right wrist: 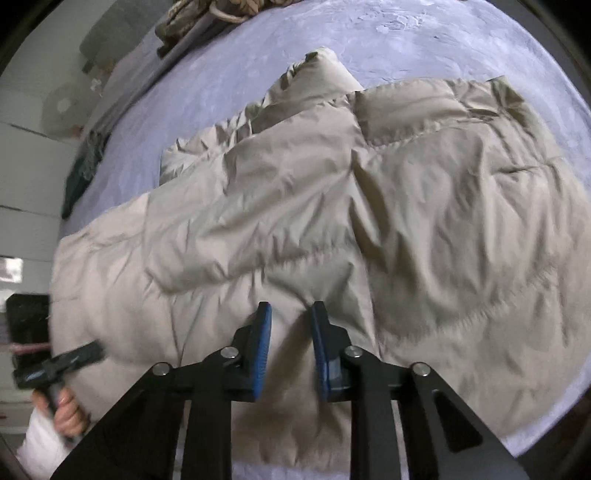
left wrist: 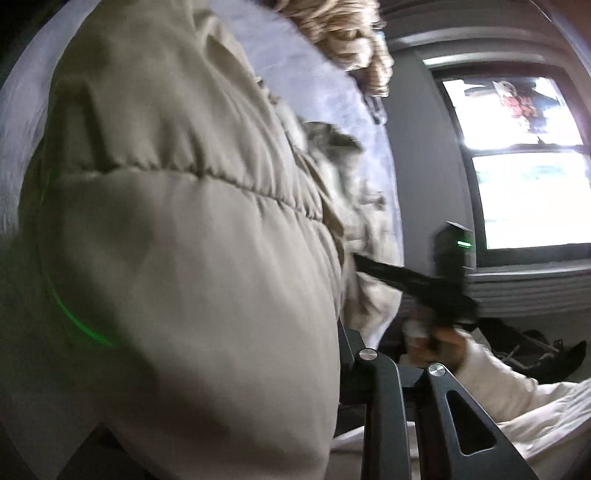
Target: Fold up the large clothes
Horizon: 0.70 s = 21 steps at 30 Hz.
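Observation:
A large beige quilted puffer jacket (right wrist: 332,221) lies spread on a lilac bed cover (right wrist: 388,44). My right gripper (right wrist: 290,314) hovers just above the jacket's near middle, its blue-padded jaws apart and empty. The left gripper (right wrist: 74,356) shows at the jacket's left edge, held in a hand. In the left wrist view the jacket (left wrist: 184,240) bulges up close and hides my left gripper's fingertips, so I cannot tell how they stand. The right gripper (left wrist: 417,280) shows there beyond the jacket.
A tan knitted throw (right wrist: 207,14) lies at the bed's far end. A bright window (left wrist: 524,162) sits in a grey wall beside the bed. Dark shoes (left wrist: 532,347) lie on the floor under it. White drawers (right wrist: 22,221) stand left of the bed.

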Tool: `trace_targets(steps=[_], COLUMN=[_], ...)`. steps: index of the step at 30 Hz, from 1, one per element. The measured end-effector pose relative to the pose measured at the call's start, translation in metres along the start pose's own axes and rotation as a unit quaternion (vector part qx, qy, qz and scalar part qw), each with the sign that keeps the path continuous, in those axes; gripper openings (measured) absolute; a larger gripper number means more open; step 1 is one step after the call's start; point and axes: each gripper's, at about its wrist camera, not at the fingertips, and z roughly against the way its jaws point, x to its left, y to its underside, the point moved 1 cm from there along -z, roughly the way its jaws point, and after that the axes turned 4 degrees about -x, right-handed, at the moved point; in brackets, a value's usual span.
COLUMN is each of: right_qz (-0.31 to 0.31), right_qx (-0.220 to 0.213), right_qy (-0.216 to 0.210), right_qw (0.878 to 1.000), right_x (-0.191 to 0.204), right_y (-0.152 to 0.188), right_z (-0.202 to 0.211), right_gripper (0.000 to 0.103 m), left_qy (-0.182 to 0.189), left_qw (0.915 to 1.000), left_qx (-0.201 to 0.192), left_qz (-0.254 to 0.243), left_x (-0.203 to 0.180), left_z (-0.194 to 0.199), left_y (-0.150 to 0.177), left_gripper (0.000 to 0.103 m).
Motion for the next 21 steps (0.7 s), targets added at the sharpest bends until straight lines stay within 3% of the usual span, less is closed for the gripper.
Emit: trace_targets(steps=[5,14,20,21], right_qz=[0.001,-0.034,-0.071,-0.078], right_qx=[0.0,0.024,0.007,-0.009], right_qy=[-0.033,-0.094,-0.14,-0.142], right_qw=[0.999,0.995,0.988,0.987], right_x=[-0.006,-0.026,-0.072,-0.087], right_y=[-0.014,-0.034,-0.031,-0.028], right_z=[-0.029,-0.064,-0.019,-0.002], right_gripper=[0.019,0.007,0.01,0.01], left_qy=[-0.007,-0.113,-0.12,-0.116], left_qw=[0.9996,0.9882,0.9818,0.9812], left_qx=[0.0,0.035,0.063,0.071], left_qz=[-0.029,-0.097,-0.133,-0.137], left_x=[-0.077,-0.187,-0.228,-0.231], left_z=[-0.011,-0.097,-0.144,-0.152], left_y=[-0.003,-0.017,-0.026,-0.028], left_gripper=[0.031,0.031,0.037,0.05])
